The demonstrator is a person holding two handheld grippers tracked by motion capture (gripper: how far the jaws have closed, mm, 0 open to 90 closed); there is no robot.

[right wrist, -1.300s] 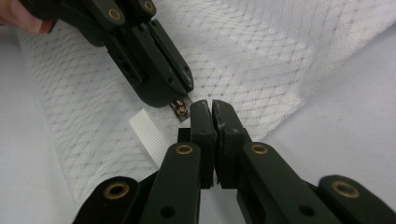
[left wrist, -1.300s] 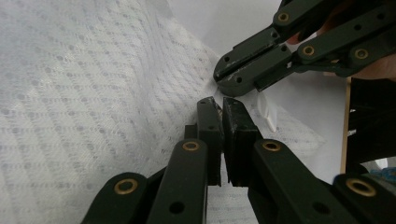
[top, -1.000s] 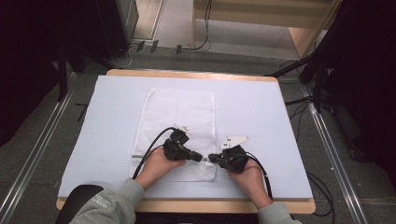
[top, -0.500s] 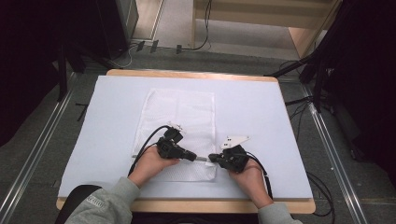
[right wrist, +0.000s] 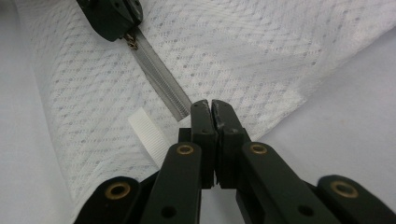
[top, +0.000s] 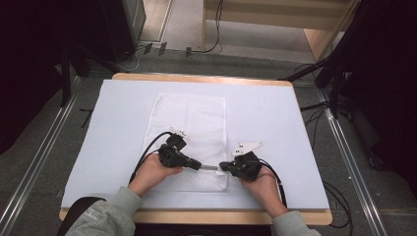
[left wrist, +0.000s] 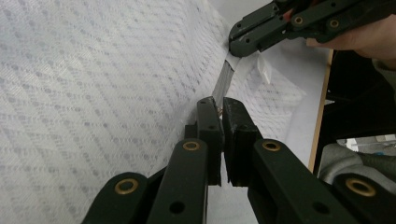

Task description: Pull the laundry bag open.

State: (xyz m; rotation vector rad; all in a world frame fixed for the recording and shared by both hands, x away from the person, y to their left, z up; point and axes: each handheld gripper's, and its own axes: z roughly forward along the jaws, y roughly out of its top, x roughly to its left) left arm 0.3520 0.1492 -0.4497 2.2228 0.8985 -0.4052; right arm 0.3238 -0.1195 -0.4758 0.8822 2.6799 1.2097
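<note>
- Pale blue covering lies over my wooden table (top: pixel 295 123), and the white mesh pouch (top: pixel 189 123) lying flat near its middle is my landmark.
- Left of the pouch's near edge, my left hand (top: pixel 150 172) comes up from the bottom of the high view, in a grey sleeve, gripping the left tool (top: pixel 196 165).
- I see the left tool pointing rightward over the pouch's near part, its black cable looping back across the mesh.
- Through the left gripper view, the left tool (left wrist: pixel 222 108) has its jaws pressed together on the small brass zipper pull (left wrist: pixel 217 111), just at the near end of the grey zipper (left wrist: pixel 224 79).
- That zipper (top: pixel 210 167) runs as a short taut strip across the pouch's near edge, between my two tools.
- In the right gripper view, a white ribbed tab (right wrist: pixel 149 133) sticks out from the pouch just left of the right tool (right wrist: pixel 210 106), whose jaws are clamped on the zipper (right wrist: pixel 161 79) end.
- At the pouch's near right corner, the right tool (top: pixel 222 167) points leftward, held by my right hand (top: pixel 258 184), with a grey plate on top.
</note>
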